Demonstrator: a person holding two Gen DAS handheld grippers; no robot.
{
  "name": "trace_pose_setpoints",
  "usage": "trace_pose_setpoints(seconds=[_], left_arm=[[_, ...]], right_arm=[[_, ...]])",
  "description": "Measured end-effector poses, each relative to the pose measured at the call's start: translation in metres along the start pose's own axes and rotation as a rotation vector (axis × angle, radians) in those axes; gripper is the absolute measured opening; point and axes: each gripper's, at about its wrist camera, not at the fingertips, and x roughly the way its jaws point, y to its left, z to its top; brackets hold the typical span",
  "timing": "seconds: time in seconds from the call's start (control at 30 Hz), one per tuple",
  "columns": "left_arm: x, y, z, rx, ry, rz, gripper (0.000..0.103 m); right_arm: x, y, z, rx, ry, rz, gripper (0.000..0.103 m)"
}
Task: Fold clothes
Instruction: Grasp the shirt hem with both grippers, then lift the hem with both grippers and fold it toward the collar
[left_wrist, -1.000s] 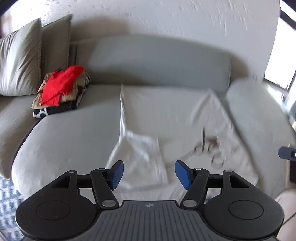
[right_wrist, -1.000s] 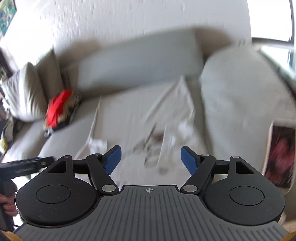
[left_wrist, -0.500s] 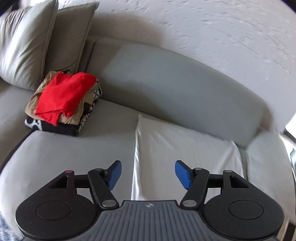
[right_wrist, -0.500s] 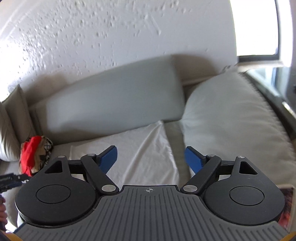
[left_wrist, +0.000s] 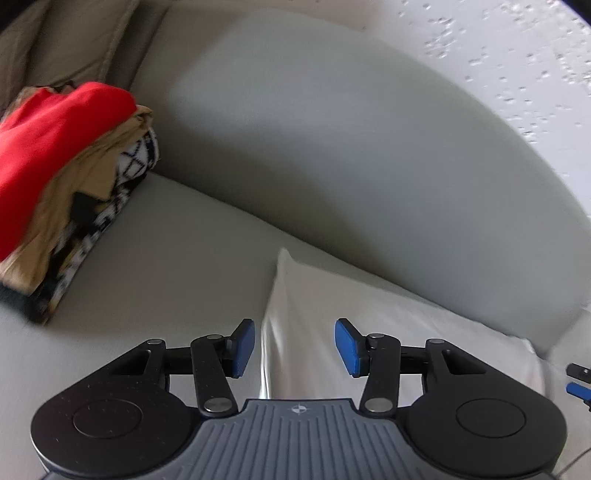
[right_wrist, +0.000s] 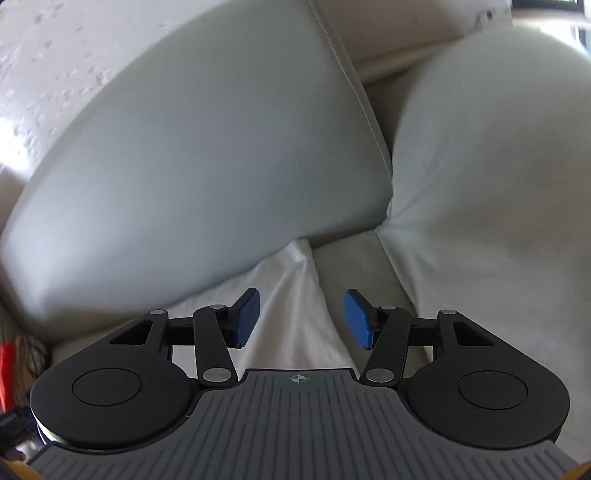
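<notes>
The white garment (left_wrist: 369, 332), spread on the sofa seat (left_wrist: 166, 266), is straddled at its far left corner by the left gripper (left_wrist: 294, 347) and at its far right corner by the right gripper (right_wrist: 302, 318), both sets of fingers half-wide, closing, not yet pressing cloth.

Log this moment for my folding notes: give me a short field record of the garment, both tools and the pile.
garment: white cloth spread flat on the sofa seat
left tool: jaws closing over the cloth's far left corner, pads not pressing it
right tool: jaws closing over the far right corner, pads not pressing it
pile: red garment tops the stack at left
</notes>
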Motion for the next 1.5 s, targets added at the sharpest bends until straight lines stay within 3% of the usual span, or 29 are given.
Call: trace_pose_setpoints(seconds=[0.2, 0.43, 0.53, 0.67, 0.77, 0.8, 0.83, 0.9, 0.93, 1.03, 1.2, 1.5], left_arm=[[0.052, 0.004, 0.022, -0.026, 0.04, -0.002, 0.044], [0.075, 0.012, 0.02, -0.018, 0.065, 0.006, 0.044], [0.076, 0.01, 0.017, 0.025, 0.035, 0.017, 0.037], [0.078, 0.01, 0.019, 0.036, 0.023, 0.003, 0.025], [0.08, 0.006, 0.02, 0.076, 0.027, -0.014, 0.023], [0.081, 0.005, 0.019, 0.089, 0.028, -0.01, 0.022], [0.082, 0.004, 0.019, 0.097, 0.027, -0.004, 0.019], [0.082, 0.002, 0.02, 0.112, 0.022, 0.011, 0.012], [0.082, 0.0, 0.02, 0.118, 0.019, 0.021, 0.004], [0.076, -0.009, 0.017, 0.158, 0.002, 0.044, 0.003], [0.05, -0.019, 0.016, 0.199, -0.055, 0.064, 0.003], [-0.036, -0.028, 0.005, 0.179, -0.122, 0.004, 0.003]], right_arm=[[0.031, -0.017, 0.012, 0.0, -0.017, 0.009, 0.058], [0.058, -0.037, 0.029, 0.051, 0.005, 0.102, 0.047], [0.076, -0.035, 0.034, 0.047, 0.035, 0.131, 0.041], [0.094, -0.02, 0.037, -0.038, 0.075, 0.157, 0.035], [0.101, -0.005, 0.036, -0.141, 0.086, 0.131, 0.031], [0.102, -0.001, 0.035, -0.168, 0.083, 0.119, 0.026], [0.103, 0.002, 0.033, -0.192, 0.081, 0.108, 0.01], [0.102, 0.007, 0.029, -0.226, 0.06, 0.089, 0.006], [0.101, 0.01, 0.026, -0.241, 0.039, 0.073, 0.005], [0.094, 0.016, 0.021, -0.242, -0.016, 0.032, 0.005], [0.068, 0.018, 0.024, -0.141, -0.077, 0.019, 0.004], [-0.044, 0.009, 0.005, 0.003, -0.115, 0.111, 0.004]])
